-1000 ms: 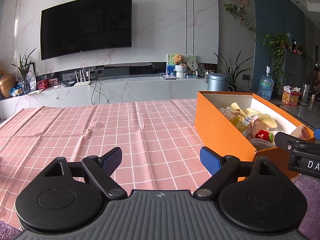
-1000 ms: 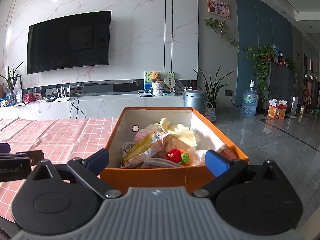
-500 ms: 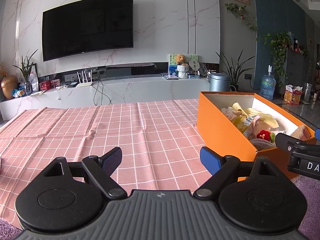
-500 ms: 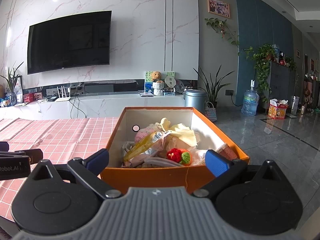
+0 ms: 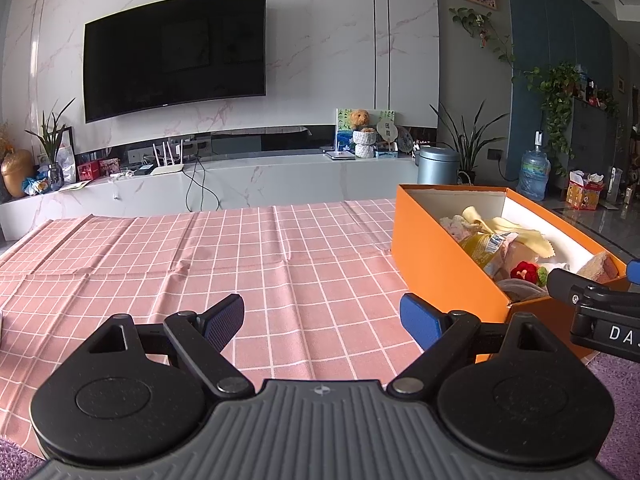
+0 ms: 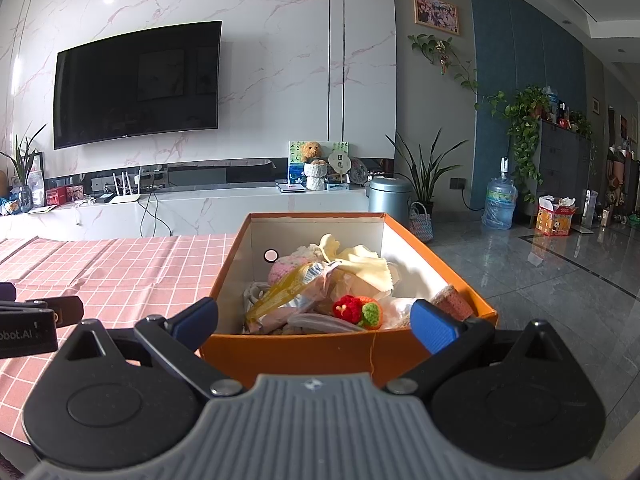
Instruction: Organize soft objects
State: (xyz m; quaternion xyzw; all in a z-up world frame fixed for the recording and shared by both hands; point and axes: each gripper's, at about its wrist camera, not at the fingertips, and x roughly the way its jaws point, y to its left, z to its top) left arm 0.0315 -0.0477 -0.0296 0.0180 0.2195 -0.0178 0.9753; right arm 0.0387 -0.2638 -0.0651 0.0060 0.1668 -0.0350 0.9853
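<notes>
An orange box [image 6: 320,354] stands at the right end of the table and holds several soft things: a red and green knitted toy [image 6: 358,309], a cream cloth [image 6: 364,266], a pink fluffy ball [image 6: 280,270] and a yellow packet [image 6: 280,294]. The box also shows in the left wrist view [image 5: 436,264]. My right gripper [image 6: 314,320] is open and empty, just in front of the box's near wall. My left gripper [image 5: 322,314] is open and empty over the pink checked tablecloth [image 5: 200,264], left of the box.
A white TV console [image 5: 240,184] with a wall TV [image 5: 176,52] stands behind the table. A grey bin [image 6: 388,200], plants and a water bottle [image 6: 500,204] stand on the tiled floor to the right. Purple carpet [image 5: 616,400] lies below the table edge.
The left wrist view has drifted slightly, so the scene sits a little further right. The right gripper has barely moved. Both stay open and empty.
</notes>
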